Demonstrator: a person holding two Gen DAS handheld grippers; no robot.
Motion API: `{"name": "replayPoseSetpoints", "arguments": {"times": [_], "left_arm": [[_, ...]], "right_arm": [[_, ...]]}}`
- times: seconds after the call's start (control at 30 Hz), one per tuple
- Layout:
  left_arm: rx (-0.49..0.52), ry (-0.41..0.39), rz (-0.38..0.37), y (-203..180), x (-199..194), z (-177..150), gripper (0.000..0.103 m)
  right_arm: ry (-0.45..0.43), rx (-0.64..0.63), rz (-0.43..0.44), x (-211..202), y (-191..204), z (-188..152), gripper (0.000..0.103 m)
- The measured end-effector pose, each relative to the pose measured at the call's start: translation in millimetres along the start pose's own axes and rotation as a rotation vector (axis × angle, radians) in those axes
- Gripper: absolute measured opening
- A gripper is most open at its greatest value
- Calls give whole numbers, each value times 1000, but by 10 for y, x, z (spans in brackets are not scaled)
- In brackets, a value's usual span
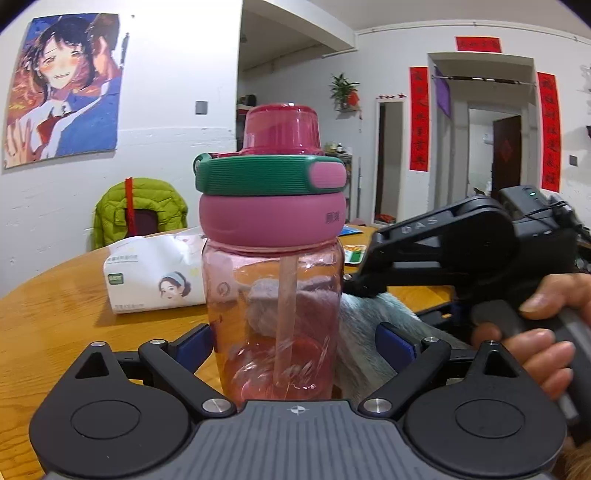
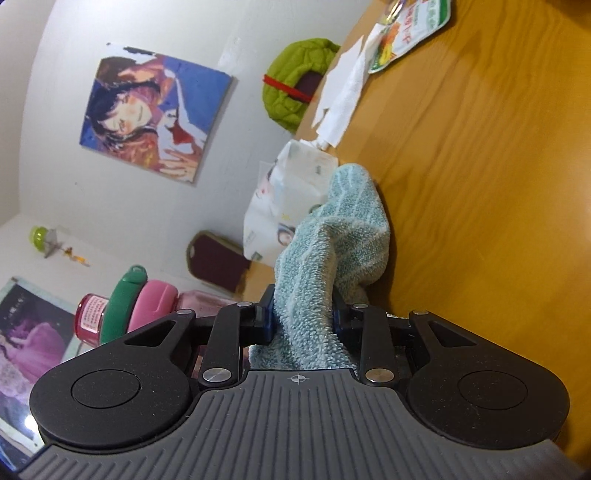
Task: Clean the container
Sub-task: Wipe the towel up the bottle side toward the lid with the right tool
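Bottle (image 1: 271, 302), pink translucent plastic with a straw running down inside, stands upright on the wooden table (image 1: 55, 325) between the jaws of the left gripper (image 1: 291, 345), which stand wide around its lower body; whether the blue pads (image 1: 194, 345) press its sides I cannot tell. Its smooth pink collar, ribbed green ring and darker pink domed cap rise above the jaws. Only the left wrist view shows the bottle whole, along with the person's hand (image 1: 543, 332) on the trigger of the right gripper (image 1: 360, 286), just right of the bottle.

The right wrist view shows what that one hides: the right gripper's jaws, narrow, clamp a fluffy teal terry cloth (image 2: 325, 266) with pale stripes, its free end bunched ahead of the jaws over the table. Here the bottle appears only as its cap and neck, left of the jaws. Beyond the cloth lies a soft white tissue pack (image 2: 280, 206), and farther off loose white tissues (image 2: 343, 96) and a printed pouch (image 2: 410, 33).
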State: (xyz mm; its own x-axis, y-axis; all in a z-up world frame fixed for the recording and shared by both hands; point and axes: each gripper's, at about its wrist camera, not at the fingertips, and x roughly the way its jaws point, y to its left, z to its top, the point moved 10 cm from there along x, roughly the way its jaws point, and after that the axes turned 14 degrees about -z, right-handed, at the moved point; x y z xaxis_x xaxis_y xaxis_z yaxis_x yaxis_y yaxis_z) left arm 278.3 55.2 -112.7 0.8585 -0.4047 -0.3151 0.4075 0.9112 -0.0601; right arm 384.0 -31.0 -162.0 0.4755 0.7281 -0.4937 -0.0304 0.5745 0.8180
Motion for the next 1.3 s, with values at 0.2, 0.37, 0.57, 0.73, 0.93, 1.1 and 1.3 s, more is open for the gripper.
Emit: {"name": "replayPoseSetpoints", "arguments": {"times": [0.2,0.37,0.57,0.73,0.93,1.1,1.3], "left_arm": [[22,3,2,-90,-43,-24,93],[64,-3,66,-141,-113,-9,94],[30,43,138,-76,-109,-71,73],[11,23,91,-17,-62,-57,72],[-40,1,45,76,-14,-38,72],[-49,40,129,35,-108,-90,88],[33,45,113,-68,-123,-59,69]], "right_arm": [[-29,-34,-55,-139,-33,-148,33],[-68,-106,-87,-169,-15,-136,33],[-76,-134,-114,-181,-49,-128,33],[-93,-139,-118,-202,-39,-125,33],[-105,-122,-120,-196,-78,-109,33],[-148,-121,-107,-299,-64,-45,33],[-216,-86,17,-549,40,67,33]]}}
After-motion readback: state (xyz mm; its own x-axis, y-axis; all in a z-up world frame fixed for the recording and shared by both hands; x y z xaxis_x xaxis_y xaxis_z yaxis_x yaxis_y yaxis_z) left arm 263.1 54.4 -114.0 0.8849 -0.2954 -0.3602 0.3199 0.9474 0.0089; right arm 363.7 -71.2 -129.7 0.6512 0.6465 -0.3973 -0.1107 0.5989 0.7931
